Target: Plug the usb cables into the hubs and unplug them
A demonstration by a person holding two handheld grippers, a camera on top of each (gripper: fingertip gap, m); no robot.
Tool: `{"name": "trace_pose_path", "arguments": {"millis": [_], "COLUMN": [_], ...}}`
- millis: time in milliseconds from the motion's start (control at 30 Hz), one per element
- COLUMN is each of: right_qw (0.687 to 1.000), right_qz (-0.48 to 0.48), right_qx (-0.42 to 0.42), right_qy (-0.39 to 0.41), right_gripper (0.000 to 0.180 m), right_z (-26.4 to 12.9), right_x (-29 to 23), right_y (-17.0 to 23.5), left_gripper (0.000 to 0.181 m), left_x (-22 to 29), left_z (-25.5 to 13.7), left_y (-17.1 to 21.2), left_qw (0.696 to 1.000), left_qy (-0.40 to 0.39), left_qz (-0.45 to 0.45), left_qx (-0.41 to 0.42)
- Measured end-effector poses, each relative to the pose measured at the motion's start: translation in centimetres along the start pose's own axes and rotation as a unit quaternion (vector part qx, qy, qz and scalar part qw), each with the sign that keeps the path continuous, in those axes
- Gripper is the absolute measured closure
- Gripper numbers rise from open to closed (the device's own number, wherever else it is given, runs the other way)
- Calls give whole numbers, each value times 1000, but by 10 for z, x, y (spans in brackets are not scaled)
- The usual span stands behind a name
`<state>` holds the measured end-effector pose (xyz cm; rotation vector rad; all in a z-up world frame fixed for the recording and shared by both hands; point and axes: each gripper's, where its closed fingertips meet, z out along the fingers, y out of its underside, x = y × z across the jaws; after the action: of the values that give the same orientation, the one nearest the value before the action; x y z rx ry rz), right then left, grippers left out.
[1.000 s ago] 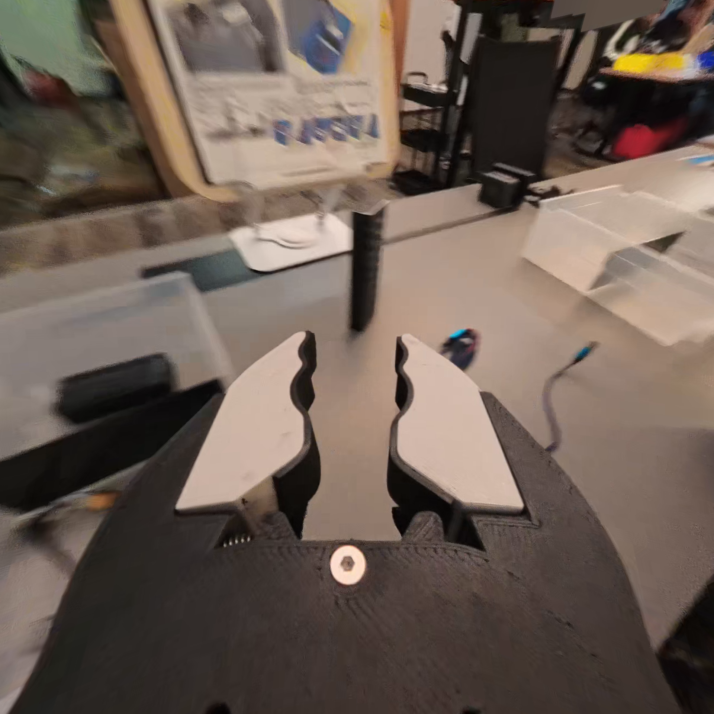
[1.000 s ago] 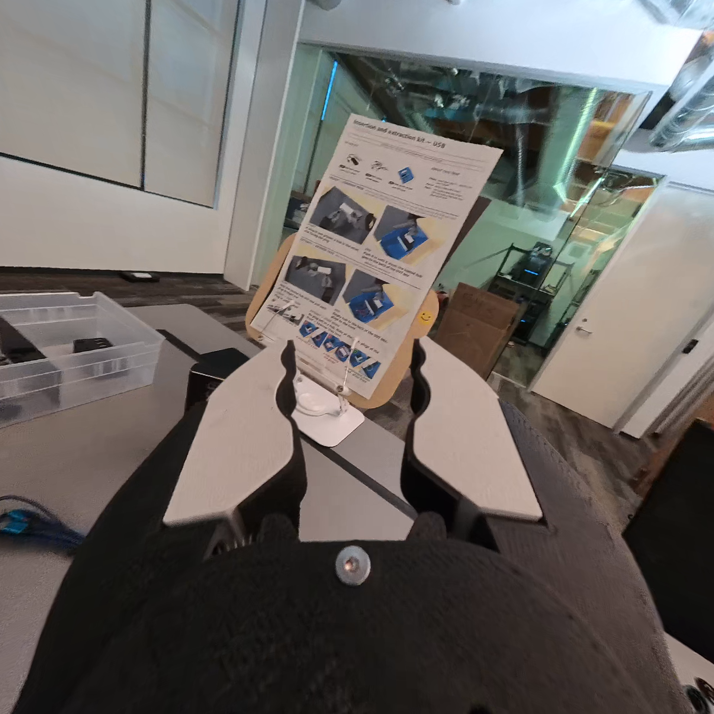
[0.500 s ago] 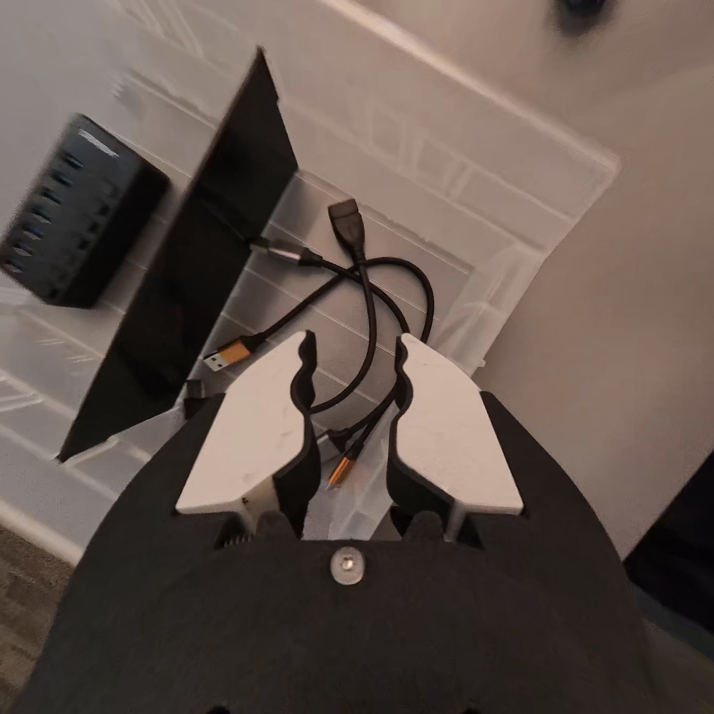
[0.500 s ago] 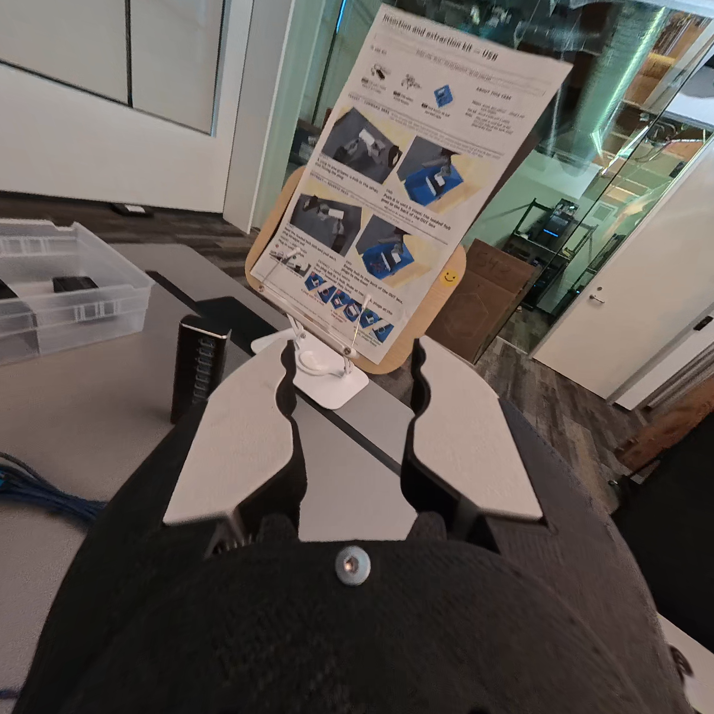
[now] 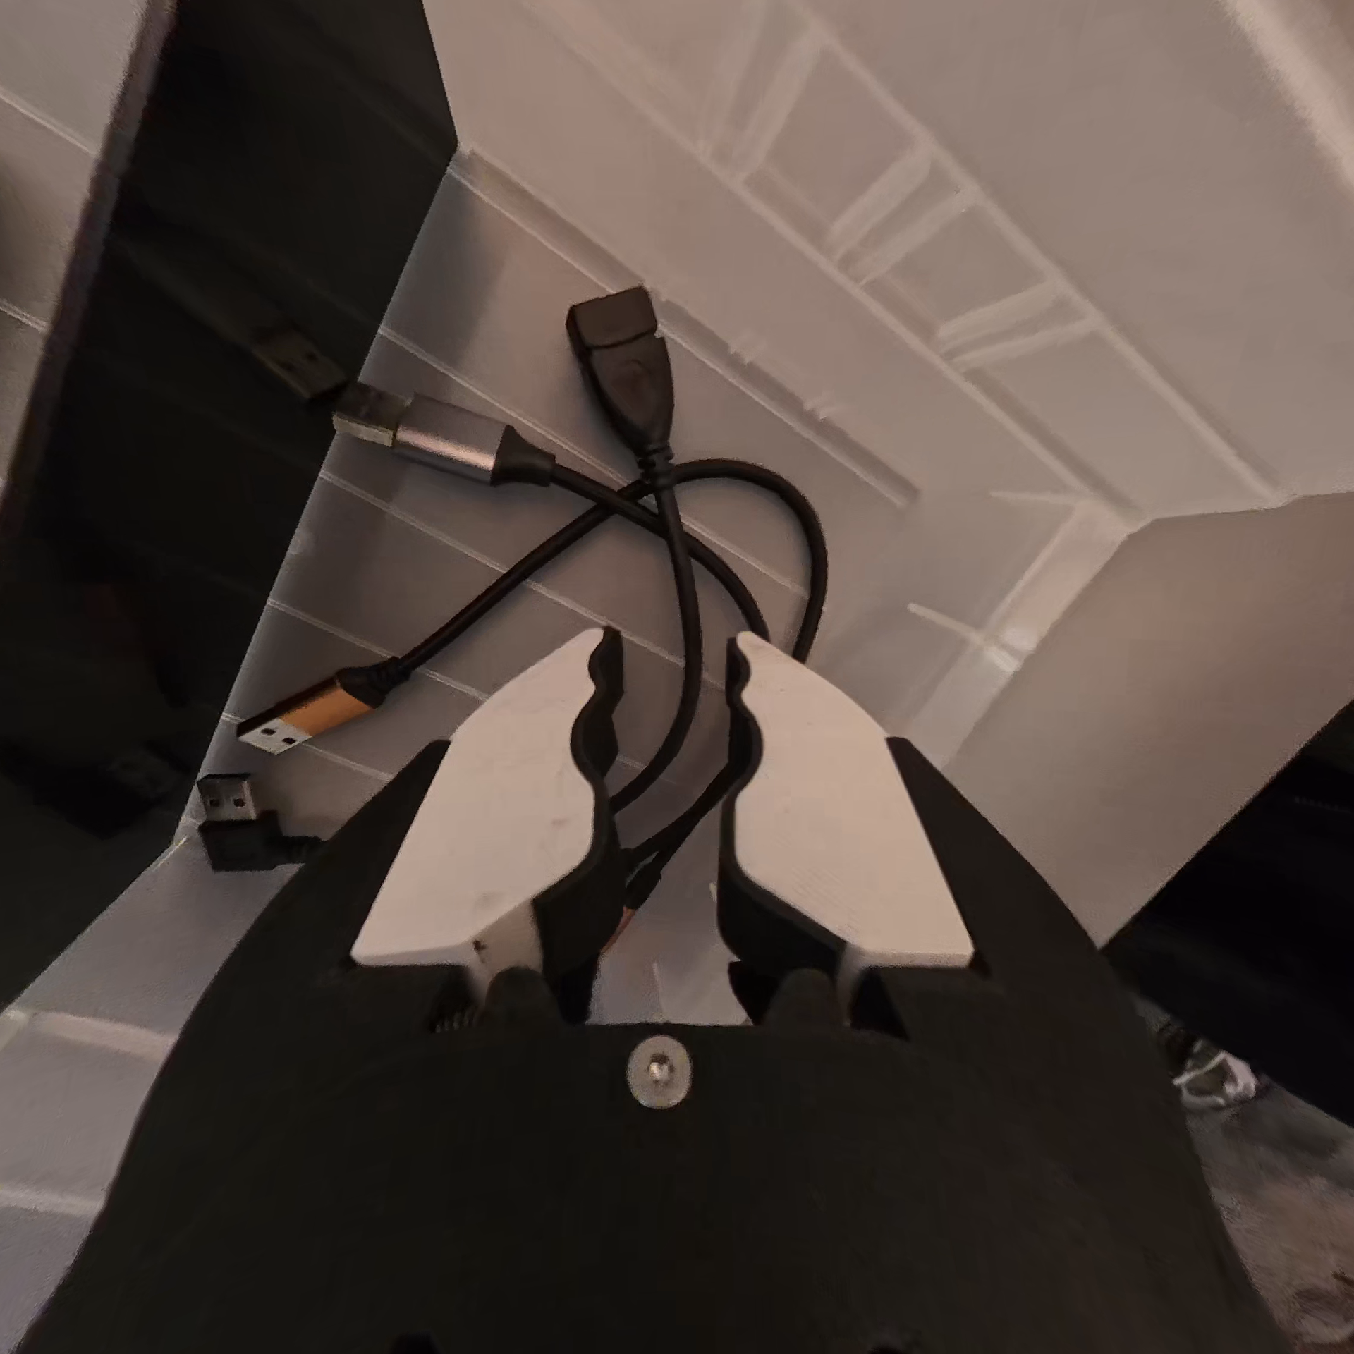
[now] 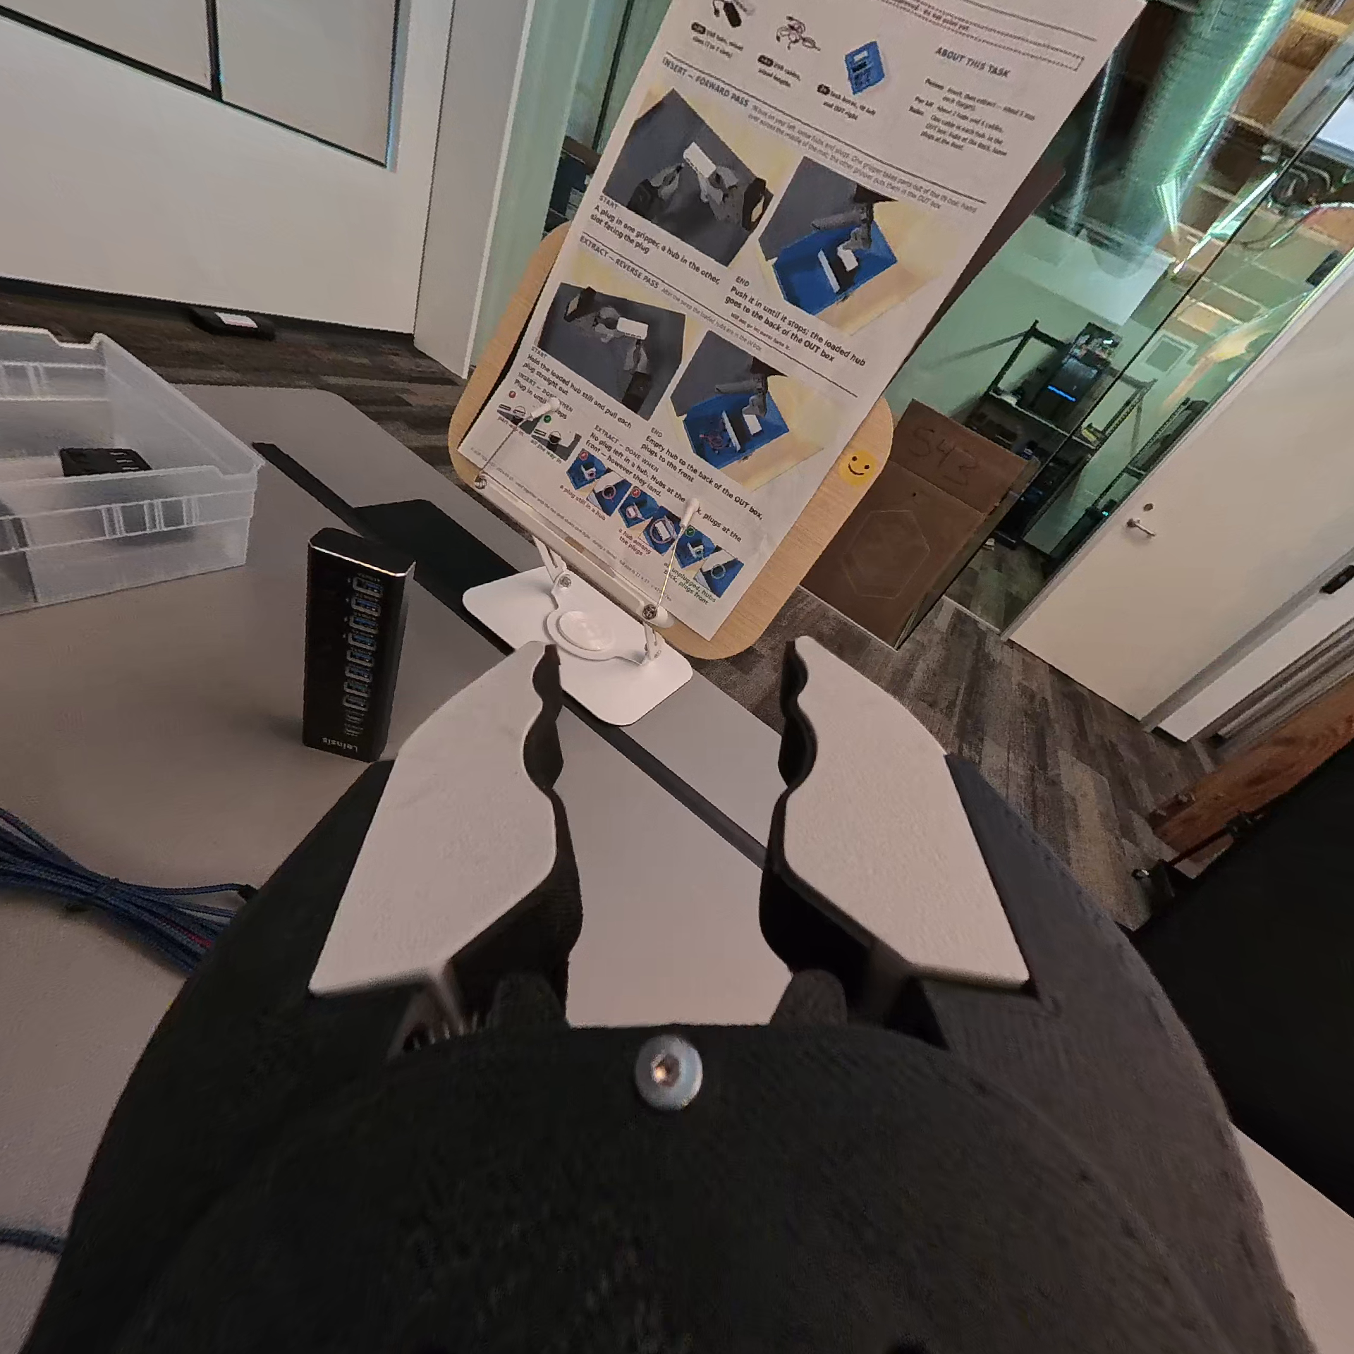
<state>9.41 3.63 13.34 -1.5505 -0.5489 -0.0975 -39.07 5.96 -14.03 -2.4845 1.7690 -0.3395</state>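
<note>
In the left wrist view my left gripper (image 5: 674,645) is open and points down into a clear plastic bin (image 5: 916,242). Short black USB cables (image 5: 681,571) lie tangled in it, with an orange plug (image 5: 308,722), a grey metal plug (image 5: 432,436), a black socket end (image 5: 623,352) and a black angled plug (image 5: 231,820). One cable runs between my fingers; nothing is gripped. In the right wrist view my right gripper (image 6: 667,648) is open and empty above the table. A black multi-port USB hub (image 6: 355,645) stands upright to its left.
A black divider (image 5: 183,366) splits the bin. In the right wrist view a clear bin (image 6: 110,476) holding a black hub (image 6: 102,461) sits far left, blue cables (image 6: 110,886) lie at the left edge, and an instruction sheet on a white stand (image 6: 586,659) is ahead. Left tips to right tips: about 55 centimetres. From my left tips it is roughly 8 centimetres to the orange plug (image 5: 308,722); from my right, 60 centimetres.
My left gripper swung from the table down over the cable bin and moved closer to the cables. My right gripper tipped downward, bringing the standing hub into view.
</note>
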Motion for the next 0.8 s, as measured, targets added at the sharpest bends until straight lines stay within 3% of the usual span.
{"name": "trace_pose_path", "arguments": {"millis": [67, 100, 200, 367, 500, 633, 800], "right_qw": [1000, 1000, 1000, 1000, 1000, 999, 989], "right_qz": [-7, -11, -19, -15, -26, -29, -20], "right_qx": [-4, -5, -3, 9, 13, 34, 100], "right_qy": [0, 0, 1, -6, -10, -22, -106], "right_gripper": [122, 122, 122, 122, 122, 122, 124], "right_z": [-1, -1, -4, -6, -11, -17, -24], "right_x": [-1, -1, -1, -3, -8, -18, -70], "right_y": [1, 1, 0, -6, -11, -25, -63], "left_gripper": [164, 178, 178, 178, 178, 178, 178], "left_x": [0, 3, 3, 6, 12, 41, 116], "left_z": [5, 7, 2, -39, -94, -155, -197], "left_y": [7, 9, 10, -1, -18, -55, -125], "left_qw": [999, 999, 996, 997, 987, 957, 900], "left_qy": [-9, -5, -37, -68, -114, -153, -106], "left_qz": [17, 29, 54, 35, 35, 53, 88], "left_qx": [-33, -46, -53, 19, 108, 239, 413]}}
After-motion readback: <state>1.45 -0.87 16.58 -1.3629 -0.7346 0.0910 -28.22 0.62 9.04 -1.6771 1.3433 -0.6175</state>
